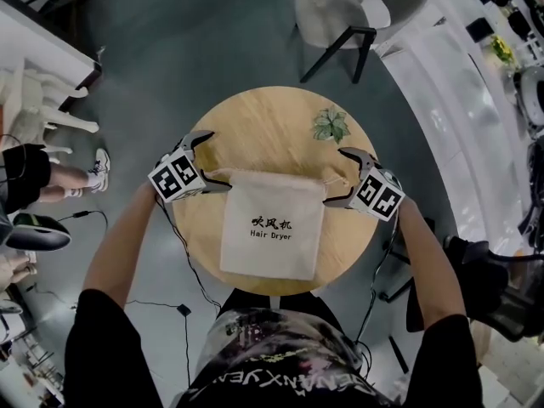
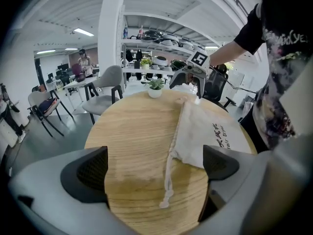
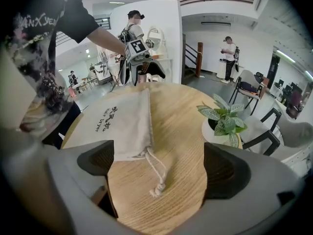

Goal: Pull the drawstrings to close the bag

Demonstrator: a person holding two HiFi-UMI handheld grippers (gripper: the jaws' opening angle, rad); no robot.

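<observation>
With fingers (image 2: 85, 173) spread wide and empty on left gripper (image 2: 155, 168) and right gripper (image 3: 155, 168), each straddling a slack knotted off-white drawstring (image 2: 168, 180). Beyond them, flat on the round pale wooden bench (image 1: 255, 117), the beige cloth hair-dryer bag (image 1: 272, 228), mouth apparently ungathered. Seemingly nothing done so far: gripping and pulling both cords left.

- The bag (image 1: 272, 228) lies on the tabletop (image 1: 255, 126) between the left claw (image 1: 219, 161) and the right claw (image 1: 333, 177). It bears black print: the Chinese characters "吹风机", and under them "Hair Dryer".
- In the right gripper view the same print runs sideways, just ahead of that claw's left jaw.
- The person's shirt (image 1: 289, 372), behind both claws, carries large pale letters. "ANXYEN" can be made out; the rest is unclear.
</observation>
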